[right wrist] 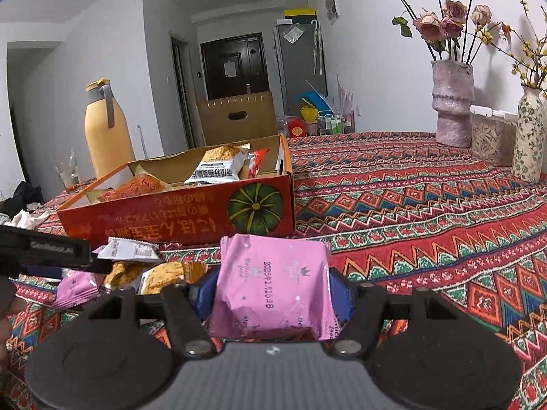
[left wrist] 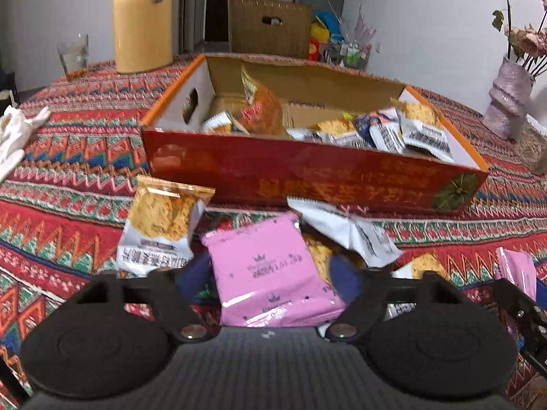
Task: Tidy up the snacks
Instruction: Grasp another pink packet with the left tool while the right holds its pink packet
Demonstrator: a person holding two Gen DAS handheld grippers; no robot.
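Pinched between the blue pads of the right gripper (right wrist: 271,294), a pink snack packet (right wrist: 273,287) stands upright, raised clear of the patterned tablecloth (right wrist: 427,212), probably for carrying to the red pumpkin-printed box (right wrist: 177,218) just beyond. Its wrapper shows a crown, "Delicious food" and a printed date. The left gripper (left wrist: 270,282) has a second pink packet (left wrist: 270,270) between its half-closed fingers; whether they press it I cannot tell. Loose packets lie around it, near the box (left wrist: 307,177), which already holds several. "GenRobot.AI" marks the left gripper's side.
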